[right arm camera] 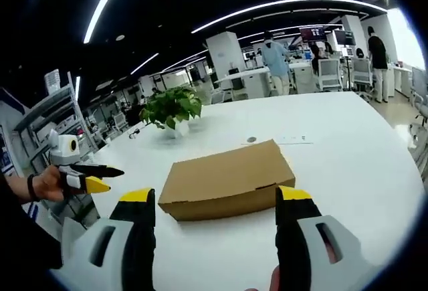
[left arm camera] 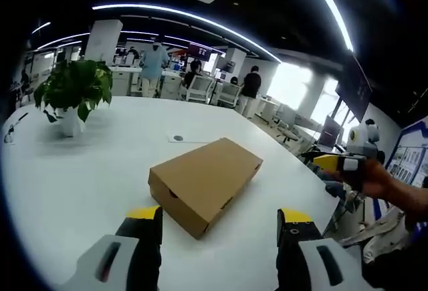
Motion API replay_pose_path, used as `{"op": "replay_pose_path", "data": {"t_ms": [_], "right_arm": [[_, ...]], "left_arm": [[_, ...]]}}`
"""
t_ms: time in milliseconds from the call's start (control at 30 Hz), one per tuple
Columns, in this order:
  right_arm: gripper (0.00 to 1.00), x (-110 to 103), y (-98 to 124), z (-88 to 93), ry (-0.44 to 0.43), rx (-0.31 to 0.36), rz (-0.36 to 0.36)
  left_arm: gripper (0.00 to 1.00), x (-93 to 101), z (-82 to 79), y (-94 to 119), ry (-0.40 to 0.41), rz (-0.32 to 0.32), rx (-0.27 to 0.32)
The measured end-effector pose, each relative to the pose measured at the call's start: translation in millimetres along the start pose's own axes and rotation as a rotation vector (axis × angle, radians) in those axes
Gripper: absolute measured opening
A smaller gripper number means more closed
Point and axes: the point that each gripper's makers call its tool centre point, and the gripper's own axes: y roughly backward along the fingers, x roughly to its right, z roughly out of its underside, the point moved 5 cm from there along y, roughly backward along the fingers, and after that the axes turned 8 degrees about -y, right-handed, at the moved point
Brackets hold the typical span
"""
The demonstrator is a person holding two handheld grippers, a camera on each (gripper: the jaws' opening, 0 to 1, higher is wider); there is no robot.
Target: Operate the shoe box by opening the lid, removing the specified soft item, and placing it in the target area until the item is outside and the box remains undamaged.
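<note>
between and just beyond the left gripper (left arm camera: 221, 221) fingers, spread wide, sits the closed cardboard shoe box (left arm camera: 205, 184) on the white table (left arm camera: 80, 184). right gripper (right arm camera: 217, 204) fingers spread wide too, nothing held, box dead ahead. potted plant (left arm camera: 73, 93) well beyond the fingers, people standing at desks far behind.

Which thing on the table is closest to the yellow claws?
The shoe box, shut, just ahead of both grippers. The plant and the paper sit farther back.
</note>
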Motion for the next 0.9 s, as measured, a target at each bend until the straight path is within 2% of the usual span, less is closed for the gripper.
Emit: {"op": "replay_pose_path", "data": {"t_ms": [133, 267, 400, 467, 500, 533, 700, 800, 900], "right_arm": [[0.69, 20.8, -19.2, -6.0, -0.005, -0.025, 0.012], [0.69, 41.2, -38.0, -3.4, -0.024, -0.072, 0.031], [0.7, 65.5, -64.1, 3.7, -0.056, -0.126, 0.052], [0.69, 73.6, -70.7, 8.6, -0.03, -0.165, 0.086], [0.68, 80.0, -75.0, 10.5, 0.027, -0.184, 0.112], [0.66, 81.5, -76.8, 13.3, 0.051, -0.204, 0.121], [0.67, 90.5, -90.1, 19.0, 0.004, -0.227, 0.13], [0.67, 94.4, -96.6, 25.2, 0.024, -0.276, 0.127], [0.66, 99.9, -101.4, 27.4, 0.005, -0.289, 0.131]], "left_arm": [[0.71, -6.4, 1.0, -20.3, -0.007, 0.014, -0.016], [0.71, -4.9, 6.2, -35.9, -0.008, 0.025, -0.039], [0.7, -6.0, 18.3, -55.2, 0.009, 0.034, -0.075], [0.69, -11.4, 25.4, -64.1, 0.019, 0.028, -0.095], [0.69, -12.4, 30.3, -68.3, 0.016, 0.019, -0.111], [0.68, -12.9, 31.8, -69.7, 0.014, 0.018, -0.117], [0.68, -14.6, 43.2, -85.1, 0.008, 0.027, -0.16], [0.68, -17.3, 46.8, -92.3, 0.017, 0.028, -0.171], [0.67, -17.8, 46.0, -97.3, 0.018, 0.025, -0.177]]}}
